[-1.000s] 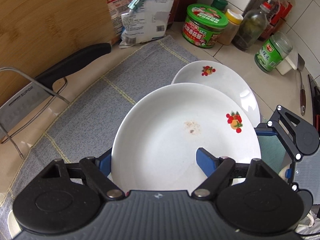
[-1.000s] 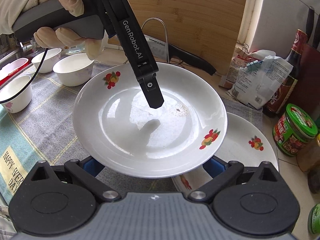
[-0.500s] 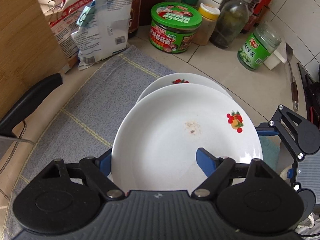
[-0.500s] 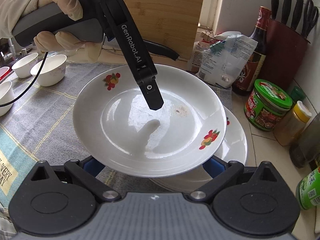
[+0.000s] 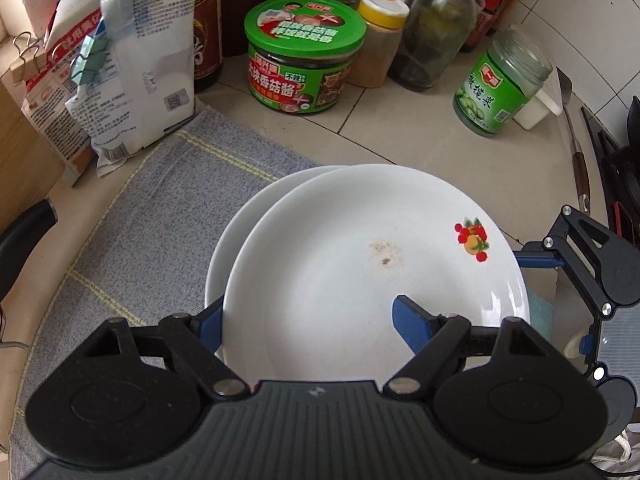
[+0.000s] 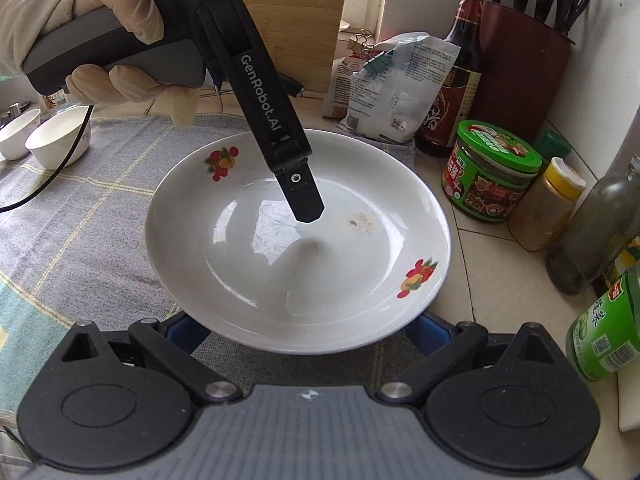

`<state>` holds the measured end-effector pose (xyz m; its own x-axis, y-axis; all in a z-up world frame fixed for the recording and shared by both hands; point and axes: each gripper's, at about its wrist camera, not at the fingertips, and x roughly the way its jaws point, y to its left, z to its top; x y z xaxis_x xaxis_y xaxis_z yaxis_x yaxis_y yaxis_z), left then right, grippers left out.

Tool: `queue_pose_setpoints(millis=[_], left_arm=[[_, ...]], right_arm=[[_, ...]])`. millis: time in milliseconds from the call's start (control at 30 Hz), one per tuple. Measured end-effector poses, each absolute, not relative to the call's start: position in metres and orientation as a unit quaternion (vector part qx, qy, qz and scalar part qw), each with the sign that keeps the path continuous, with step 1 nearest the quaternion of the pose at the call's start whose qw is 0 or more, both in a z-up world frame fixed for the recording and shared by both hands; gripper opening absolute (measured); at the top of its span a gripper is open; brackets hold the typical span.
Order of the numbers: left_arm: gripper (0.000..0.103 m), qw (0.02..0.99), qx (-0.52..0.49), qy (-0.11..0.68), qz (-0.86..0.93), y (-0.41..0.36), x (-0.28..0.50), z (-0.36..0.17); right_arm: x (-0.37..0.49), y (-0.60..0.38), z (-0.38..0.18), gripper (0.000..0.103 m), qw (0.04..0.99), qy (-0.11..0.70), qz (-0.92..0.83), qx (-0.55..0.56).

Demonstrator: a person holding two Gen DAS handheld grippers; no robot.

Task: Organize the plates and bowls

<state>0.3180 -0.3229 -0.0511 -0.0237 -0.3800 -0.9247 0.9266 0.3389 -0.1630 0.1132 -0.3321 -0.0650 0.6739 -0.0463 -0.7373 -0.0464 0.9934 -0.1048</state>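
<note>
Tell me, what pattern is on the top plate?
Plain white plate with two small red-and-orange fruit motifs; clearest in the right wrist view.

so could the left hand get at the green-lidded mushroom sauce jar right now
Probably not. The left gripper has its fingers clamped on the white fruit-print plate, so it is occupied, though the counter path toward the green-lidded mushroom sauce jar looks clear.
</note>
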Motion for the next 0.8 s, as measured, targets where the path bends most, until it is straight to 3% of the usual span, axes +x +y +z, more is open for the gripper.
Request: queue_pose_setpoints(millis=[800], left_arm=[[0.084, 0.638, 0.258, 0.522, -0.504, -0.3249, 0.3205, -0.0561]], right_arm=[[0.1226, -0.3418, -0.0698, 0.103, 0.905, 0.424, 0.008, -0.035]])
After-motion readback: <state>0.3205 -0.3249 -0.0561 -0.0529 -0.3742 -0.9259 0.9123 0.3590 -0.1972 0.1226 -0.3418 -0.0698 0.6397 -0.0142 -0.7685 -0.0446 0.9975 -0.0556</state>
